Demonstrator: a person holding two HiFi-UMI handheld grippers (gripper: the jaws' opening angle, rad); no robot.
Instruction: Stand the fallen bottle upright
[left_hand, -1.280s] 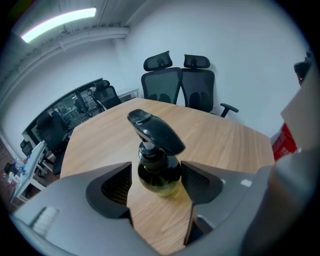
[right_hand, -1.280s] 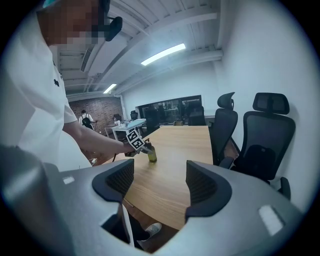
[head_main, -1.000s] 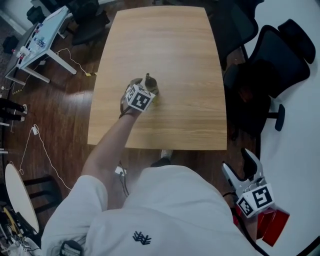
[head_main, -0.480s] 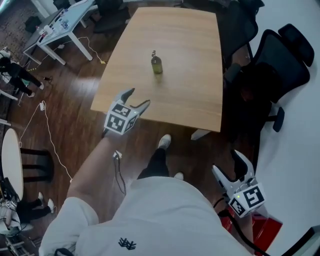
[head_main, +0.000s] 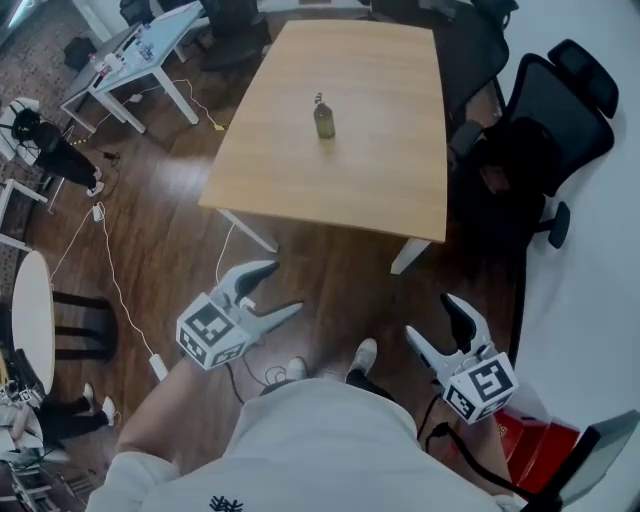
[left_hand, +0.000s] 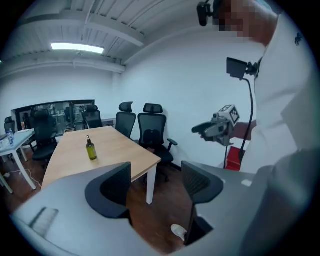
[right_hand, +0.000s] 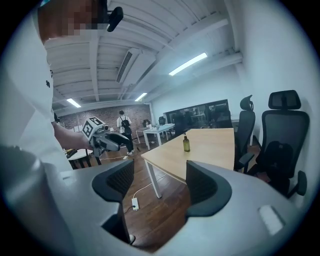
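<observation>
A small olive-green bottle (head_main: 324, 118) with a pump top stands upright near the middle of the light wooden table (head_main: 380, 170); it also shows as the bottle (left_hand: 90, 149) in the left gripper view and the bottle (right_hand: 186, 143) in the right gripper view. My left gripper (head_main: 268, 297) hangs open over the floor, well short of the table's near edge, with nothing between its jaws. My right gripper (head_main: 436, 326) is open too, low at the right over the floor, also empty. Each gripper sees the other: right gripper (left_hand: 212, 131), left gripper (right_hand: 112, 141).
Black office chairs (head_main: 545, 130) stand right of the table and more at its far end. A white desk (head_main: 130, 60) stands at the far left, a round white table (head_main: 30, 320) at the left edge. Cables (head_main: 110, 270) trail over the dark wood floor. A red box (head_main: 520, 445) sits by my right side.
A second ago my left gripper was at the bottle on the table. It has let go, and has pulled back toward me off the table; the bottle stays upright. I have stepped back.
</observation>
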